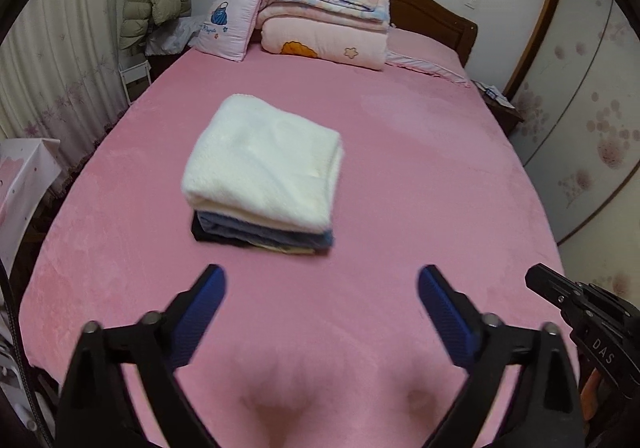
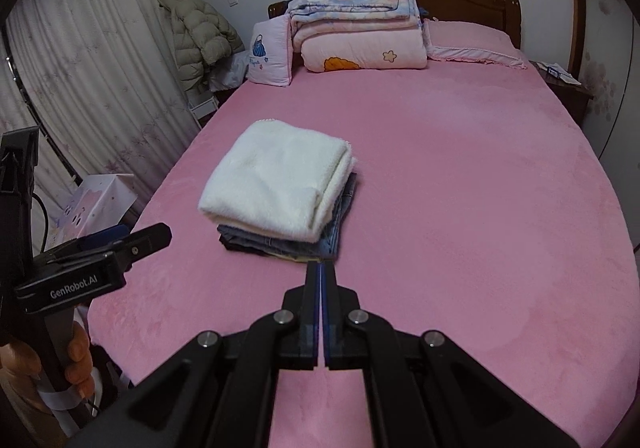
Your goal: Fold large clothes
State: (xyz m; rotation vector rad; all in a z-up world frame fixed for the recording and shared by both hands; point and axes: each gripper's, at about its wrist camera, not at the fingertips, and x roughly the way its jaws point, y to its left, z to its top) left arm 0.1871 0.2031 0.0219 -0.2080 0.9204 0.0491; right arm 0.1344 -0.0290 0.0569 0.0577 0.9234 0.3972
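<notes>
Left gripper spread wide, right gripper closed; folded stack ahead.

I see the pink bed carrying a stack of folded clothes mid-mattress, with an embroidered pillow and folded quilts at the headboard end.

A bed with a pink cover fills the room, its dark wooden headboard against a pale wall. Left of the bed hang floral curtains and a puffy jacket; a nightstand stands at its right.
</notes>
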